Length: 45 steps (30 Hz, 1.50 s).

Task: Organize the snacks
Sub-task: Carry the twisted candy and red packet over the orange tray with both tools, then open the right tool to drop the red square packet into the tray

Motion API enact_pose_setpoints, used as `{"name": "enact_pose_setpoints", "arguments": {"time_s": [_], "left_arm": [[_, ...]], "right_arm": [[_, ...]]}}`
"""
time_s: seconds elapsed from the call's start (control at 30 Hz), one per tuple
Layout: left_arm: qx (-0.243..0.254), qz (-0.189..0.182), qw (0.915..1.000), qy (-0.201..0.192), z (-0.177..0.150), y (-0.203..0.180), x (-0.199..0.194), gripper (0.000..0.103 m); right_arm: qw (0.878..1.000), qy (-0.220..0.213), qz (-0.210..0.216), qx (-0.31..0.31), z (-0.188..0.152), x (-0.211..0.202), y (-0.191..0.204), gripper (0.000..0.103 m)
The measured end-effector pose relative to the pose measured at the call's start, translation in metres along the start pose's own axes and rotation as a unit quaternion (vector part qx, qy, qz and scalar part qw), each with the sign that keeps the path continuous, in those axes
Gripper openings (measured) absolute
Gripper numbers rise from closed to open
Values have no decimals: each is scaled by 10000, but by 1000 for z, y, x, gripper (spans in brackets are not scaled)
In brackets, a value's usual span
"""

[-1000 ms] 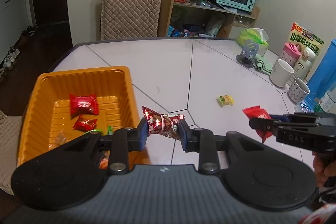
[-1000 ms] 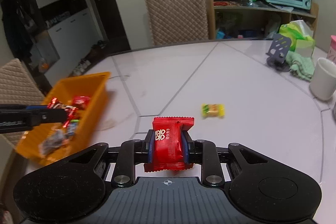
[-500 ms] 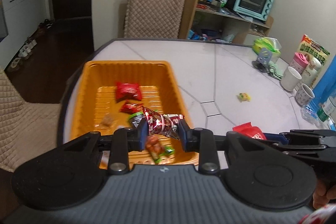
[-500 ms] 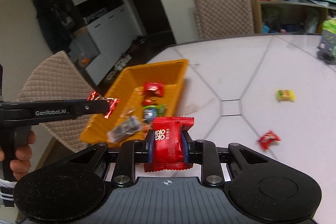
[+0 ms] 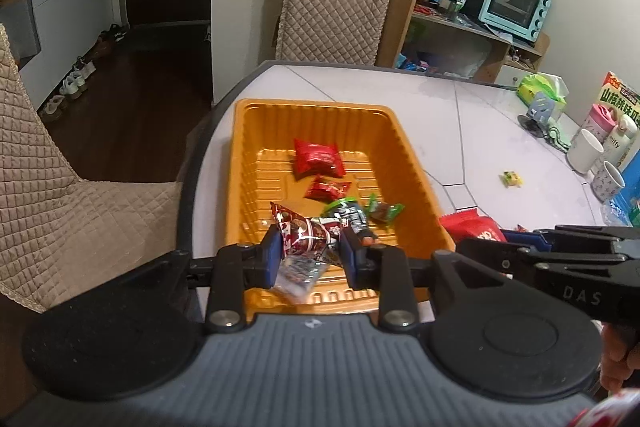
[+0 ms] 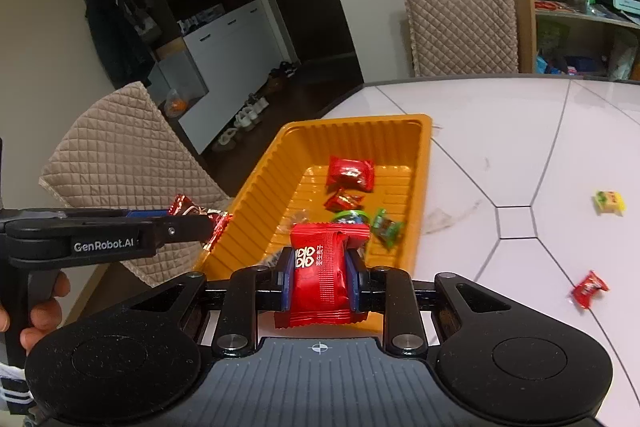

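Risk of spills at the release. Left gripper [image 5: 308, 251] pinching a crinkled red-and-silver candy wrapper [image 5: 306, 235] above the near end of the orange tray [image 5: 404, 143]; right gripper [image 6: 320, 275] clamped on a red snack packet [image 6: 320, 275] just over the tray's near rim. Likely trouble: packet let go too early, tipping off the rim onto the table [image 6: 500, 131]; wrapper snagging on a pad; grippers close enough to collide. Yellow candy [image 6: 610, 202] and small red candy [image 6: 589, 287] lying loose on the table, not yet collected.

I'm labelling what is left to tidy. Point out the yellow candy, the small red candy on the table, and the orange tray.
yellow candy [image 6: 609, 202], right wrist view, middle of wrapper.
small red candy [image 6: 589, 288], right wrist view, wrapper centre.
orange tray [image 6: 423, 183], right wrist view, right side wall.
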State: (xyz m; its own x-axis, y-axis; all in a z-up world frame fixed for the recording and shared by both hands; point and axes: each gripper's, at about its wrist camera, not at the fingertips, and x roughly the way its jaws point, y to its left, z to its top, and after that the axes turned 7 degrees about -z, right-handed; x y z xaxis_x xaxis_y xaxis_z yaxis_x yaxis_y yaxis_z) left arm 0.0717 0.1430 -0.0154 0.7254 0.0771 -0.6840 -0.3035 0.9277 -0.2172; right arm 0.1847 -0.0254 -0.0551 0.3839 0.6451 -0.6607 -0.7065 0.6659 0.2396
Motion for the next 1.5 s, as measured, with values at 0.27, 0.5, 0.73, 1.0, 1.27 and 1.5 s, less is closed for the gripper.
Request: {"name": "enact_pose_setpoints", "arguments": {"time_s": [0.27,0.5,0.73,1.0,1.27,1.5], "left_arm": [[40,-63,9999,111,2,19,6,28],[73,-137,9997,211,4,29,15,28],[96,-205,9994,273,6,34,22,28],[121,-289,9989,342,7,38,28,28],[155,-348,9984,410,9,39,35,28],[224,-371,9980,457,16,38,46,28]], "right_arm": [[9999,125,-73,-19,4,36,16,26],[9996,231,-170,60,8,61,21,27],[9995,194,-186,162,13,79,24,27],[9985,207,-299,421,15,88,18,46],[9964,239,-615,530,16,85,4,46],[9962,300,-644,497,17,87,3,46]]}}
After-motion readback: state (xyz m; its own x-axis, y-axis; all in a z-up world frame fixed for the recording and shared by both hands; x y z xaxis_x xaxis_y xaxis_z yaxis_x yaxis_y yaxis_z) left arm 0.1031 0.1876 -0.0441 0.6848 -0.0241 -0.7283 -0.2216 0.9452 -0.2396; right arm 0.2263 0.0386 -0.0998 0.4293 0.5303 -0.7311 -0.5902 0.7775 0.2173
